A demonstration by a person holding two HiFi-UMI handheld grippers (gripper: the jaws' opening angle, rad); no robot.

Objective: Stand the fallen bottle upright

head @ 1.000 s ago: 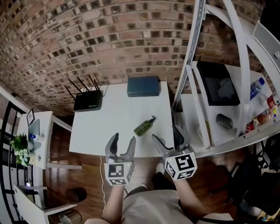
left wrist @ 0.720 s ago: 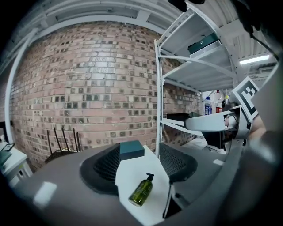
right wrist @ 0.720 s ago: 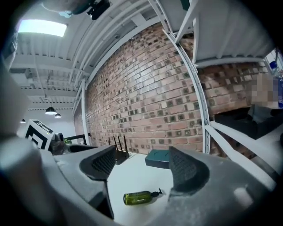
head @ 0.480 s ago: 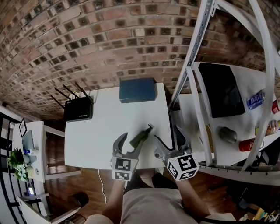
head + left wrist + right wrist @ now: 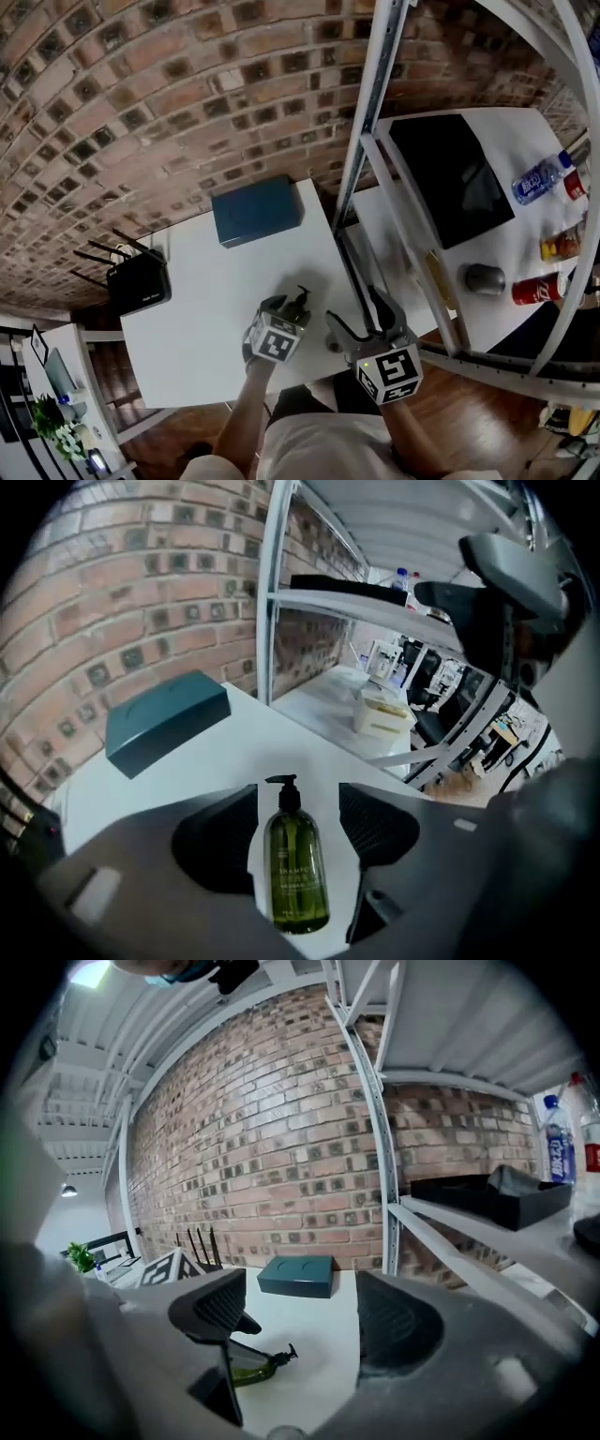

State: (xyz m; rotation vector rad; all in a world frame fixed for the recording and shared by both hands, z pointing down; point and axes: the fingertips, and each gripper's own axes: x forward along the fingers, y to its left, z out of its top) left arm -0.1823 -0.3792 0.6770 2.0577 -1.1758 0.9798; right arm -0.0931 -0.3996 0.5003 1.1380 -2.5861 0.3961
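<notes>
- Bottle (image 5: pixel 296 874): green, pump-topped, lying on its side on the white table (image 5: pixel 187 328) near the front edge, pump end toward the teal box (image 5: pixel 255 211).
- Left gripper (image 5: pixel 298 803): tilted down over the bottle, jaws opening, one on either side of its body. A thin gap shows on each side, so the pads are not pressing.
- Right gripper (image 5: pixel 300 1302): just beside the left, jaws wide apart, nothing between them.
- Router (image 5: pixel 141 281): table's far left corner.

Shelf post (image 5: pixel 361 122) right of bottle (image 5: pixel 296 874), box (image 5: pixel 256 210) beyond
</notes>
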